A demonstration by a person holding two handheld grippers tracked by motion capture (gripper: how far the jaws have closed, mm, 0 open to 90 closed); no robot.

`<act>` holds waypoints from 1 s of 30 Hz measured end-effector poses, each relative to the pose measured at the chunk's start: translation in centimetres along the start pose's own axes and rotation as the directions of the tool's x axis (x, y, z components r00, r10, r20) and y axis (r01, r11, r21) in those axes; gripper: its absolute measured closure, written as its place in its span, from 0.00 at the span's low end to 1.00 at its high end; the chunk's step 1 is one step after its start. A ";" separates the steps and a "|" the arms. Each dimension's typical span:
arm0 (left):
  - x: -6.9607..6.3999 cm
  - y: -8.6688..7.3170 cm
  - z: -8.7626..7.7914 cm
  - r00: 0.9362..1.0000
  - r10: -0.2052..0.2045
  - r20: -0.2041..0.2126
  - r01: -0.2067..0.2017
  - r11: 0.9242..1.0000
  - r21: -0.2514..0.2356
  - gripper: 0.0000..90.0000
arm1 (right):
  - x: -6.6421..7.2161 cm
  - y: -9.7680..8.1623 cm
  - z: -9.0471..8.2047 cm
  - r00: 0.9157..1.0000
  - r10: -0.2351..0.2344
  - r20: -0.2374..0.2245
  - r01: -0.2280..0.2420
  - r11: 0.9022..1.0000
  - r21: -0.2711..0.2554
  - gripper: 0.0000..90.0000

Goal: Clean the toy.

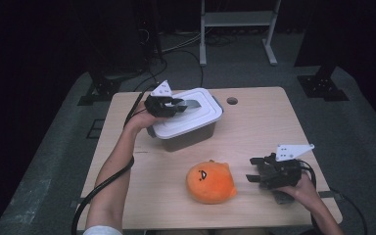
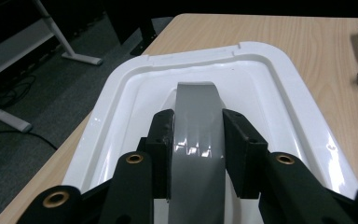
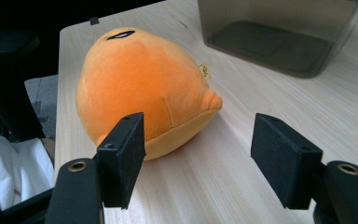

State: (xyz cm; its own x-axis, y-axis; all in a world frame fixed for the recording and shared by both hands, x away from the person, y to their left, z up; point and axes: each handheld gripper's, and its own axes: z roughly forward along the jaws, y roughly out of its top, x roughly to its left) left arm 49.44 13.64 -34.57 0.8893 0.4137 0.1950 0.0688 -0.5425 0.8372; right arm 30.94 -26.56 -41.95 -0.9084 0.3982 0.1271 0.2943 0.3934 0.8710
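On the table [image 1: 254, 122] stands one box [image 1: 191, 137], a single dark, see-through container, and on it sits one white lid [image 1: 188, 120] with one grey handle [image 2: 198, 140] running along its middle. There is one orange plush toy [image 1: 210, 182] at the near side of the table, and it bears one small tag [image 3: 205, 71] on its seam. The tabletop has one round hole [image 1: 232, 101] near its far edge. Two grippers are in the scene: one left gripper [image 1: 176, 106] at the far left and one right gripper [image 1: 254, 169] at the near right, each with two black jaws. One white metal frame [image 1: 237, 29] stands on the floor beyond the table
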 end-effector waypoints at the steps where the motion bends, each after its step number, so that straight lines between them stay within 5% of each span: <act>1: 0.0 0.0 -0.1 1.000 -0.006 -0.006 0.006 1.000 0.000 0.73 | 0.0 0.0 0.0 1.000 -0.001 0.000 0.001 1.000 0.000 0.38; 17: -0.6 0.7 -1.8 0.999 0.035 -0.006 -0.035 0.999 -0.020 0.73 | 0.0 0.0 0.2 1.000 0.003 -0.004 -0.003 1.000 0.003 0.38; 30: -2.5 0.2 -5.8 0.998 0.068 -0.015 -0.068 0.996 -0.053 0.74 | -0.3 -0.1 0.0 1.000 0.014 -0.013 -0.014 1.000 -0.010 0.38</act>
State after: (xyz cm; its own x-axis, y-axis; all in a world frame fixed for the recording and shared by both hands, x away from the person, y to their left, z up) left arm 44.62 16.73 -31.91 0.8852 0.3867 0.2586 -0.0160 -0.5303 0.8477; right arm 31.16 -26.68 -42.12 -0.9079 0.3931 0.1453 0.3042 0.3794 0.8738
